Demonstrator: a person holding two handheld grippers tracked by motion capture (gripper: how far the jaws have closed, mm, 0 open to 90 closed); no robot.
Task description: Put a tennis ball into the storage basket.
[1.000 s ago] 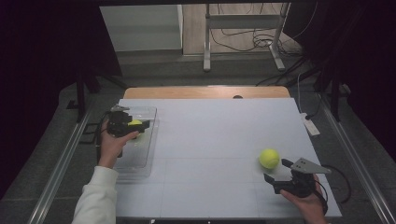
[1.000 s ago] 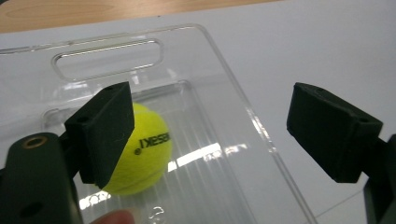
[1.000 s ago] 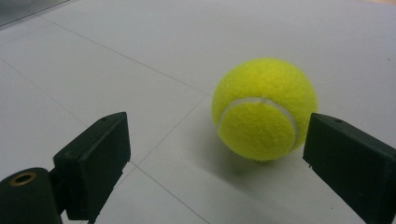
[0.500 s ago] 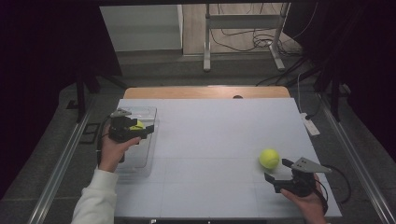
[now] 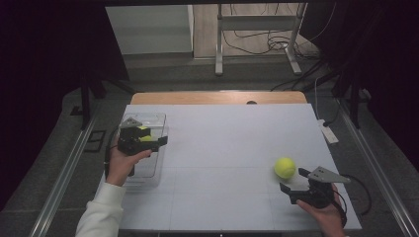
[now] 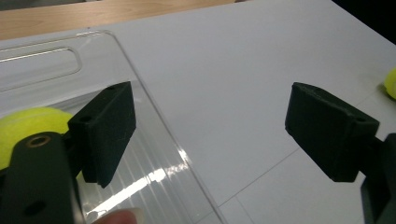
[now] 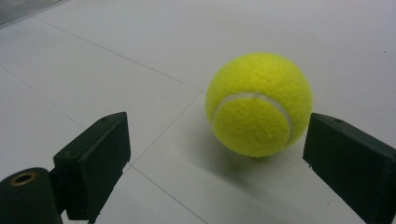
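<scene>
A clear plastic container [image 5: 148, 170] stands at the table's left with a yellow tennis ball [image 5: 143, 133] inside. My left gripper [image 5: 158, 142] hovers over it, pointing right. In the left gripper view the gripper [image 6: 210, 130] is open; its jaws have just been closing a little with nothing between them. The ball [image 6: 28, 128] lies behind the left jaw, under the container's rim [image 6: 140, 79]. A second tennis ball [image 5: 285, 168] rests on the table at the right. My right gripper [image 5: 292, 181] is open just short of it, and the ball [image 7: 259, 105] sits ahead of the gripper [image 7: 219, 158], near the right jaw.
The white table top [image 5: 222, 148] has a wooden strip [image 5: 212, 97] along its far edge. A white power strip [image 5: 327, 132] lies off the right side. Metal rails [image 5: 59, 182] run along both sides, with a stand [image 5: 257, 44] and cables on the floor behind.
My left hand has shifted a little to the right and toward the near side over the container. The right gripper and its ball have stayed put.
</scene>
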